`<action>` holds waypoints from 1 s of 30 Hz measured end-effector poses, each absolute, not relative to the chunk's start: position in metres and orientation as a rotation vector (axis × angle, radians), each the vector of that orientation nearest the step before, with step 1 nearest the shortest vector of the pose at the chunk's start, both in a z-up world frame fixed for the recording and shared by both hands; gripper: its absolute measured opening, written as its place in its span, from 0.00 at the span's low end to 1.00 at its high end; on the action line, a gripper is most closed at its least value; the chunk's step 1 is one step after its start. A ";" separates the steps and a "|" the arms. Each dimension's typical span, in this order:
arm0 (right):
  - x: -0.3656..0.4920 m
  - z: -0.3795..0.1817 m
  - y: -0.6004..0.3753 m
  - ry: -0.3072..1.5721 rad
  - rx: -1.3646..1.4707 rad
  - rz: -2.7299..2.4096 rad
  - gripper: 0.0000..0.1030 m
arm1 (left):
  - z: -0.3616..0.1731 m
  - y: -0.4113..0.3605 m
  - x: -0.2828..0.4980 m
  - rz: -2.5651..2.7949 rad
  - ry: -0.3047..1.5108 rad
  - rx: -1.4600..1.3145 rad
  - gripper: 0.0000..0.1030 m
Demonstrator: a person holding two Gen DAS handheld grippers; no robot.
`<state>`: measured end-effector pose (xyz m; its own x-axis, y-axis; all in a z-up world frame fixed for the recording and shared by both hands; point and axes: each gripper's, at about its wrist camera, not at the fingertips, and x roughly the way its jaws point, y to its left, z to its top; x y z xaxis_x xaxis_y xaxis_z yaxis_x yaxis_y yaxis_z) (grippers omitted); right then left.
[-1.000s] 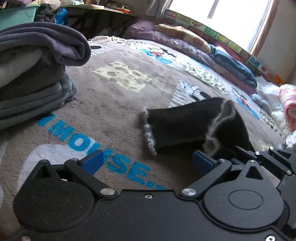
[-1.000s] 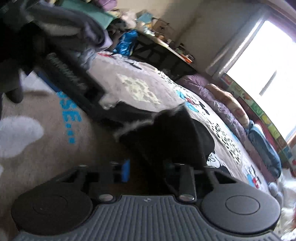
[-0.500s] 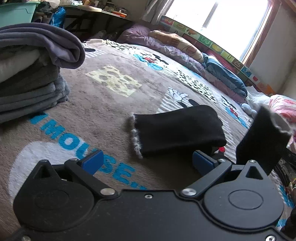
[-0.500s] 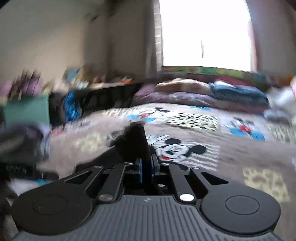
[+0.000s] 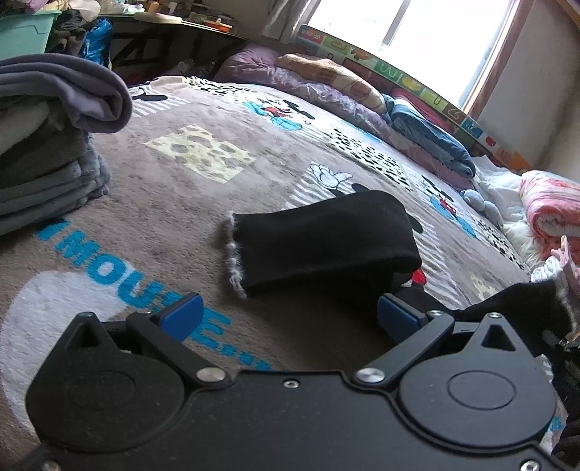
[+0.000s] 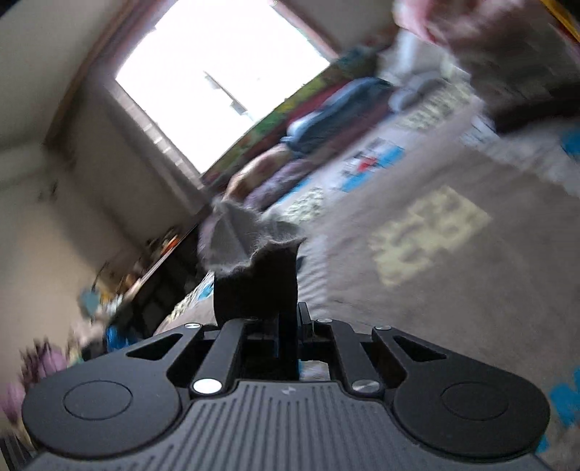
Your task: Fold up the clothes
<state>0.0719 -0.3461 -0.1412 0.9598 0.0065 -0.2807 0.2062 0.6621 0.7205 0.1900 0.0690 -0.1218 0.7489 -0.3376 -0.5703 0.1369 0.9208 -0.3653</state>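
A black sock (image 5: 322,242) with a fuzzy grey cuff lies flat on the grey printed blanket (image 5: 203,188), just ahead of my left gripper (image 5: 286,315). That gripper is open, its blue pads (image 5: 181,313) wide apart and holding nothing. My right gripper (image 6: 286,326) is shut on a second black sock (image 6: 257,286), whose fuzzy grey lining (image 6: 232,235) flares above the fingers. The same sock (image 5: 522,308) shows at the lower right of the left wrist view. The right wrist view is tilted and blurred.
A stack of folded grey clothes (image 5: 47,137) rises at the left. Rolled purple and blue bedding (image 5: 362,105) lines the far edge under the window. A pink bundle (image 5: 551,206) sits at the right. A green bin (image 5: 25,32) and clutter stand at the back left.
My right gripper has lifted the second sock off the first and swung it down to the right, rolling as it went. The left gripper stays open and has shifted little.
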 end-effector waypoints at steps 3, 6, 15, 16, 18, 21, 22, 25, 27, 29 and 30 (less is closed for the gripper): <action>0.064 -0.164 -0.366 0.282 0.956 -0.154 0.10 | -0.123 0.065 0.192 -0.267 0.682 -0.302 1.00; 0.059 -0.183 -0.380 0.303 1.041 -0.198 0.10 | -0.125 0.062 0.193 -0.268 0.688 -0.293 1.00; 0.046 -0.213 -0.394 0.374 1.047 -0.291 0.14 | -0.139 0.066 0.206 -0.240 0.739 -0.404 1.00; 0.044 -0.213 -0.393 0.376 1.035 -0.295 0.15 | -0.143 0.070 0.208 -0.244 0.745 -0.453 1.00; 0.042 -0.208 -0.388 0.378 0.974 -0.293 0.16 | -0.151 0.077 0.213 -0.252 0.754 -0.554 1.00; 0.038 -0.192 -0.376 0.359 0.838 -0.272 0.19 | -0.161 0.086 0.219 -0.243 0.738 -0.708 1.00; 0.038 -0.186 -0.372 0.351 0.787 -0.262 0.21 | -0.164 0.088 0.220 -0.240 0.730 -0.753 1.00; 0.039 -0.168 -0.361 0.322 0.646 -0.201 0.29 | -0.165 0.089 0.223 -0.234 0.711 -0.844 0.99; 0.042 -0.157 -0.356 0.306 0.559 -0.149 0.30 | -0.163 0.087 0.224 -0.225 0.697 -0.873 0.99; 0.045 -0.148 -0.352 0.293 0.477 -0.107 0.30 | -0.161 0.083 0.225 -0.228 0.688 -0.884 0.97; 0.045 -0.144 -0.350 0.289 0.443 -0.099 0.32 | -0.160 0.081 0.225 -0.226 0.686 -0.890 0.94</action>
